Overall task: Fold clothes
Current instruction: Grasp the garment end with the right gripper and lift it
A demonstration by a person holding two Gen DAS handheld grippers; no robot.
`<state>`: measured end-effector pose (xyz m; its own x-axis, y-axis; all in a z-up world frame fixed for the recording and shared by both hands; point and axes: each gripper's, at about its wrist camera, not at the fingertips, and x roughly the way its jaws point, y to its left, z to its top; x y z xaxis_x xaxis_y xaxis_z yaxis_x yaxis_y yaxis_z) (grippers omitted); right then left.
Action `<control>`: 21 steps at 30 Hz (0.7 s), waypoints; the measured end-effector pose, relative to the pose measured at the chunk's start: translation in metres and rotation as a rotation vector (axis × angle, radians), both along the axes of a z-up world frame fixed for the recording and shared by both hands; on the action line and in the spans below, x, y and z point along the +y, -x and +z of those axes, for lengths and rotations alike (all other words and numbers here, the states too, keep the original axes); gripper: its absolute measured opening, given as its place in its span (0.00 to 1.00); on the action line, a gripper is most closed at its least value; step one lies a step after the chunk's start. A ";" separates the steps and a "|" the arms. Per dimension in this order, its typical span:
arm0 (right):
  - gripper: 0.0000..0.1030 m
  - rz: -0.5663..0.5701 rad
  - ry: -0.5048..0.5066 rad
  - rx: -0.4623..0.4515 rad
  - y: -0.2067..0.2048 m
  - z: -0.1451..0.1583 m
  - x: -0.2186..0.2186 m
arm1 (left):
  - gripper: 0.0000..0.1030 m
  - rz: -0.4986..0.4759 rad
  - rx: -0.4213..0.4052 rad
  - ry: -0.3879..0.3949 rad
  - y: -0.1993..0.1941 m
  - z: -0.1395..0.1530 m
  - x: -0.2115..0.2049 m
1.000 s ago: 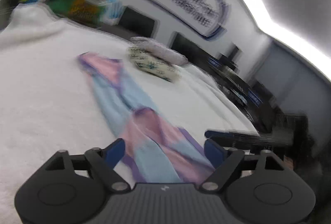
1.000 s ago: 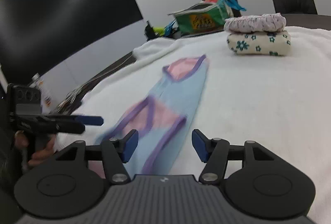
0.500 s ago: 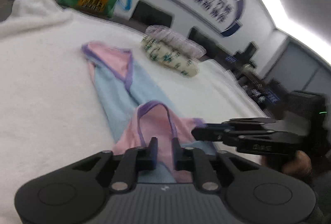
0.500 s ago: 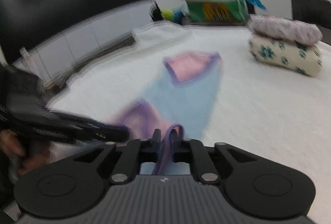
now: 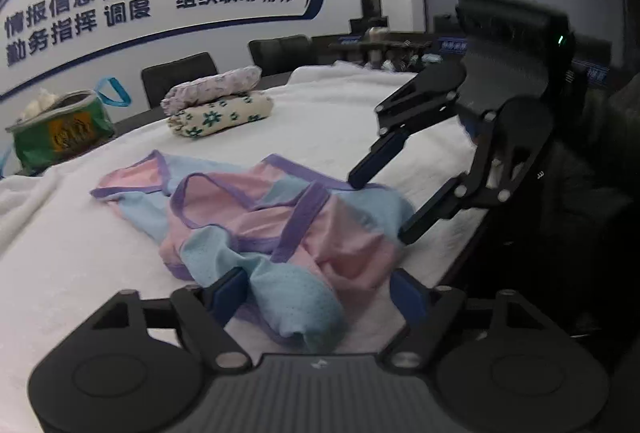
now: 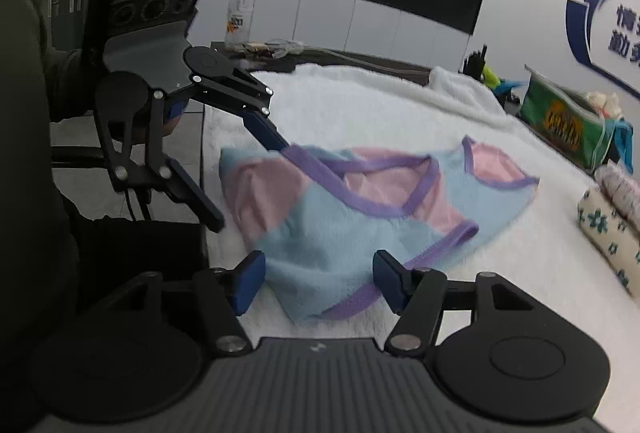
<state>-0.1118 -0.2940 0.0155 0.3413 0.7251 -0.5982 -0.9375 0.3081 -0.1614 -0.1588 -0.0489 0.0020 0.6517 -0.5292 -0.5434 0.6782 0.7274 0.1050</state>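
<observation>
A pink and light-blue garment with purple trim [image 5: 256, 217] lies crumpled and folded over on the white towel-covered table [image 5: 60, 265]; it also shows in the right wrist view [image 6: 360, 193]. My left gripper [image 5: 320, 297] is open, its fingers either side of the garment's near blue end. My right gripper [image 6: 316, 277] is open over the garment's near edge; it also shows in the left wrist view [image 5: 380, 189] at the garment's right side. My left gripper appears in the right wrist view [image 6: 240, 169] at the garment's left end.
Two folded garments [image 5: 218, 107] are stacked at the back of the table. A green bag [image 5: 56, 133] stands far left. A water bottle [image 6: 240, 11] stands on a dark table beyond. The table's edge [image 5: 452, 253] runs close on the right.
Both grippers were shut on the garment's end half a second ago; both are now open and the garment lies folded over on itself.
</observation>
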 end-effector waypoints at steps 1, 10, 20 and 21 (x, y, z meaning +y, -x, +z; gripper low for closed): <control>0.44 -0.001 0.001 0.007 -0.002 -0.001 0.000 | 0.58 0.000 0.010 0.000 -0.003 -0.001 0.000; 0.03 0.087 -0.061 0.225 -0.009 0.013 -0.015 | 0.07 -0.103 0.237 0.181 -0.019 0.028 0.028; 0.05 -0.130 -0.258 0.345 -0.122 0.040 -0.006 | 0.43 0.125 0.417 0.472 -0.131 0.035 0.079; 0.06 -0.198 -0.253 0.353 -0.137 0.033 0.002 | 0.63 0.186 0.427 0.485 -0.142 0.028 0.082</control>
